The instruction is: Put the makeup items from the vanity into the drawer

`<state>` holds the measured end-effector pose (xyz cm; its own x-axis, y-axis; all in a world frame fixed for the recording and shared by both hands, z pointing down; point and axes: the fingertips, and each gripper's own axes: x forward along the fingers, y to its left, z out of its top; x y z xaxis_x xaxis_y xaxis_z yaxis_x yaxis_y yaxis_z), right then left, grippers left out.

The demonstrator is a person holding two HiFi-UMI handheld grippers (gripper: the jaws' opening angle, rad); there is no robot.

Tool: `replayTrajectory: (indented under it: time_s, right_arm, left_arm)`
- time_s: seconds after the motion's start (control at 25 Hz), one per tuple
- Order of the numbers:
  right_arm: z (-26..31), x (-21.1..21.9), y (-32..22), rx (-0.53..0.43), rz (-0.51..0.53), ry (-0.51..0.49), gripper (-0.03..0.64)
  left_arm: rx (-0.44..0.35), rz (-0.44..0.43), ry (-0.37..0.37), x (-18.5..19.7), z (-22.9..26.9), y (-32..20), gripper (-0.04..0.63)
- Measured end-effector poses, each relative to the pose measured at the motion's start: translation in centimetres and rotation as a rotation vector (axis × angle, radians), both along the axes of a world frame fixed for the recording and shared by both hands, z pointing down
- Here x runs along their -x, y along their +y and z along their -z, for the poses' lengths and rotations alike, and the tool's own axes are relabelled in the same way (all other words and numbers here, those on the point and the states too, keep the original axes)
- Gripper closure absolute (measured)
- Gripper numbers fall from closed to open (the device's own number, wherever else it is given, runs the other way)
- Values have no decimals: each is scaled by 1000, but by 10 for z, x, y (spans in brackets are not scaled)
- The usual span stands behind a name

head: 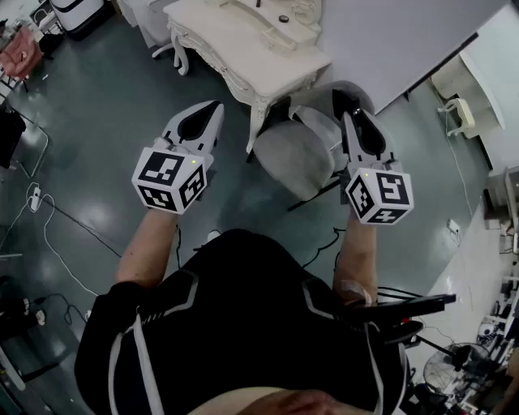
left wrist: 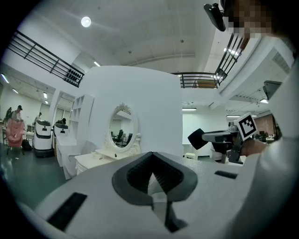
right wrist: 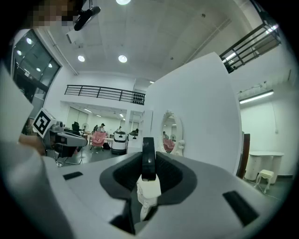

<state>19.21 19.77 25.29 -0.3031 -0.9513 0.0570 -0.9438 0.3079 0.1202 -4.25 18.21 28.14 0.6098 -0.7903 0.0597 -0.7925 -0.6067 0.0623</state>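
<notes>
The white carved vanity stands ahead of me against a white partition, and a small dark item lies on its top. Its oval mirror shows in the left gripper view, and the mirror shows again in the right gripper view. My left gripper is held in the air short of the vanity, jaws shut with nothing between them. My right gripper hovers above the grey chair, shut on a thin black makeup item that stands upright between the pads. No drawer is visible.
The grey chair stands between me and the vanity. Cables trail over the dark floor at left. A white machine and a pink seat stand far left. A white desk with a stool is at right, and a fan low right.
</notes>
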Motion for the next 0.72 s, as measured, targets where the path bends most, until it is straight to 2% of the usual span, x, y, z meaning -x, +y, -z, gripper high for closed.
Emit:
replayTrajectory:
  time_s: [0.4, 0.72]
  right_arm:
    - [4, 9, 2, 1, -1, -11, 522]
    - [7, 23, -1, 5, 2, -50, 523]
  left_arm:
    - [4, 11, 6, 11, -1, 0, 591]
    - [9, 16, 41, 30, -2, 1, 591]
